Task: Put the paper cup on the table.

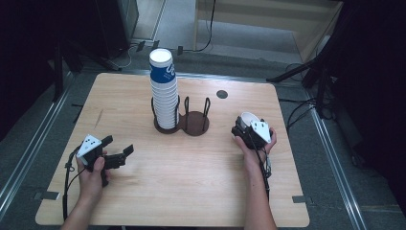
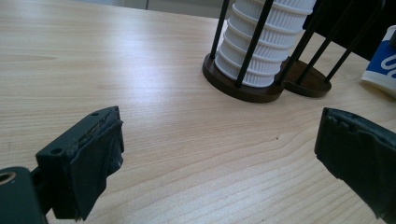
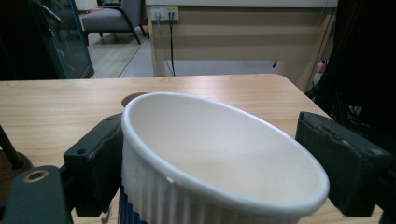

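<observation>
— Right gripper [image 3: 210,177]: jaws part-open around a single paper cup [image 3: 219,158], left pad against the wall, right pad a sliver clear of the rim; can't tell how firmly gripped. Mouth tilted up and away.

— Location of the cup?

— Right side of the table [image 1: 191,191], in the right hand [image 1: 253,143]. Cup holder [image 1: 184,120] up and to the left, its right-hand bay empty; tall cup stack [image 1: 163,93] in the left-hand bay, long axis upright.

— Nearer hand?

— Right one, clearly. Left gripper [image 2: 219,154] wide open, holding nothing, low on the left, well apart from the holder.

— Obstacles?

— Holder's black posts [image 1: 207,108] around the empty bay; otherwise bare wood between.
</observation>
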The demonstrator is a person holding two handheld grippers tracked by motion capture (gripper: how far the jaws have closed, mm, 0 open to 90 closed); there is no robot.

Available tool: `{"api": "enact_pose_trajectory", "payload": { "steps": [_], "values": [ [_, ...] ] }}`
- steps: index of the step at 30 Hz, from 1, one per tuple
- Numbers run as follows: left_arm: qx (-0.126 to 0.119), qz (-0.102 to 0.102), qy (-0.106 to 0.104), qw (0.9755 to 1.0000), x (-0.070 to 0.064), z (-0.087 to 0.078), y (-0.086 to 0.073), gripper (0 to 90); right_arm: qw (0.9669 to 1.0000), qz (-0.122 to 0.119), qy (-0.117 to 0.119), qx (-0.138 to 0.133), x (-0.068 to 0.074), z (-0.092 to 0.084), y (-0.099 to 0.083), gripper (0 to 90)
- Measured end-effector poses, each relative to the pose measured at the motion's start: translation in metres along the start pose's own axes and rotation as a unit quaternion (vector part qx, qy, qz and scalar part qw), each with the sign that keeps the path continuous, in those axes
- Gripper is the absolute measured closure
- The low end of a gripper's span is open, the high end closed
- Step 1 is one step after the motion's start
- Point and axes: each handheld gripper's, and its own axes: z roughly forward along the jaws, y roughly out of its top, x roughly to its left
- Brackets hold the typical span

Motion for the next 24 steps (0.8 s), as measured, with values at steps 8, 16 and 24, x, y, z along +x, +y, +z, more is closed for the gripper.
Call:
{"api": "enact_pose_trajectory", "payload": {
  "steps": [8,16,24],
  "values": [
    [0.0,-0.002,0.0,1.0,0.0,0.0,0.0,2.3,0.9991,-0.041,0.011,0.004,0.006,-0.007,-0.002,11.9],
    [-0.001,-0.005,0.0,1.0,0.001,0.0,0.0,2.3,0.9987,-0.036,0.032,0.018,0.002,-0.012,-0.004,8.9],
    [-0.003,-0.009,-0.002,1.0,0.002,-0.001,0.0,2.3,0.9977,-0.018,0.063,0.019,-0.004,-0.02,0.0,0.0]
  ]
}}
